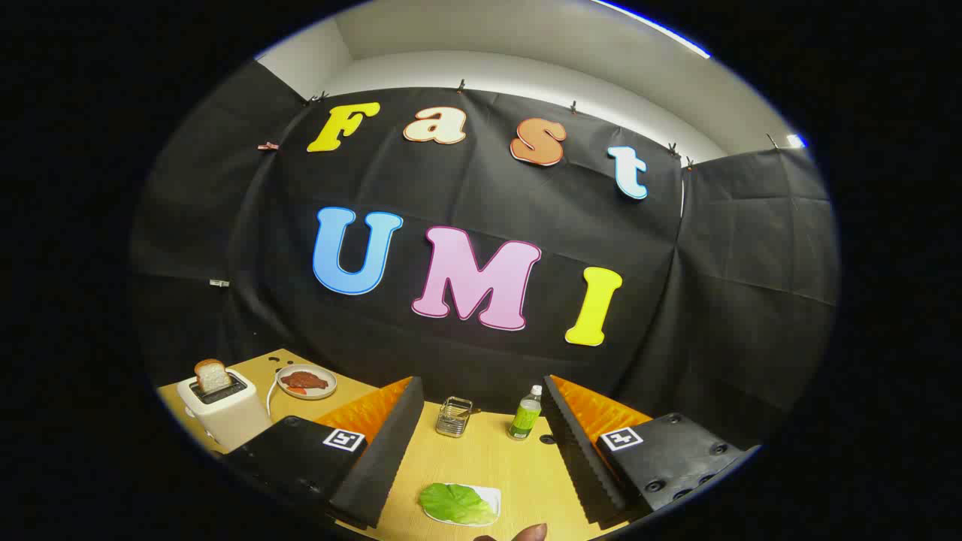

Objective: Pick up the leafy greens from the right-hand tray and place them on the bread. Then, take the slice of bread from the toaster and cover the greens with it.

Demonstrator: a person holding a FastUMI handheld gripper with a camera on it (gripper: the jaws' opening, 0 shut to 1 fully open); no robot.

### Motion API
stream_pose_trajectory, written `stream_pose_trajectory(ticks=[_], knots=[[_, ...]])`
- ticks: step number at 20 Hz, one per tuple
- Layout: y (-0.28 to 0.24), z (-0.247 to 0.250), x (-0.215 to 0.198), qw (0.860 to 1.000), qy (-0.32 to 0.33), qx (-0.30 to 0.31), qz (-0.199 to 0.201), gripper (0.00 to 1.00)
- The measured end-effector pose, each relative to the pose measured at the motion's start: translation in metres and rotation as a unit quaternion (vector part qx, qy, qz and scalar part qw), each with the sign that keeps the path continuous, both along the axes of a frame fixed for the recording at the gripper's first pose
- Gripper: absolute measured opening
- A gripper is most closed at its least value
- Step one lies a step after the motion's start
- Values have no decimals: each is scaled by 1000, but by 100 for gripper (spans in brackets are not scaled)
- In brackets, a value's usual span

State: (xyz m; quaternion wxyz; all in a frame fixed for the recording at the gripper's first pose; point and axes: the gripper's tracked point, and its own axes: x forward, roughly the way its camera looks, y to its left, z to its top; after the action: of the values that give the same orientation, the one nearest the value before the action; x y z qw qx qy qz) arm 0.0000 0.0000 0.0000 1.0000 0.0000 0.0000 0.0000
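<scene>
1. Between the spread fingers of the gripper (pixel 481 458), low and near, lies the leafy greens (pixel 455 503) on a small white tray (pixel 490 496), flat on the wooden table (pixel 481 458). Nothing pinched; tongs wide apart and well above the leaf.
2. Off beyond the left finger: toaster (pixel 222 409) with a slice of bread (pixel 213 375) standing up out of its slot, and just past it a plate (pixel 306 381) bearing something reddish-brown. Cannot tell from here whether the base bread sits on that plate.
3. Beyond the fingers, a wire basket (pixel 453 417) and a green bottle (pixel 525 413) stand well clear of the leaf.
4. Tip forward and down so the leaf centres between the tips.
5. Come in low, one tip sliding under the leaf's raised edge rather than pressing it flat.
6. Close gently; thin, floppy, likely to tear or slip.
7. Mind the fingertip (pixel 532 533) near the tray's front edge.
</scene>
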Motion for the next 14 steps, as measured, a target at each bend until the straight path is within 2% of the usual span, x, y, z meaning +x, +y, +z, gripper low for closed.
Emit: stream_pose_trajectory(ticks=[14], knots=[[-8,-3,2,1000,4,2,7,97]])
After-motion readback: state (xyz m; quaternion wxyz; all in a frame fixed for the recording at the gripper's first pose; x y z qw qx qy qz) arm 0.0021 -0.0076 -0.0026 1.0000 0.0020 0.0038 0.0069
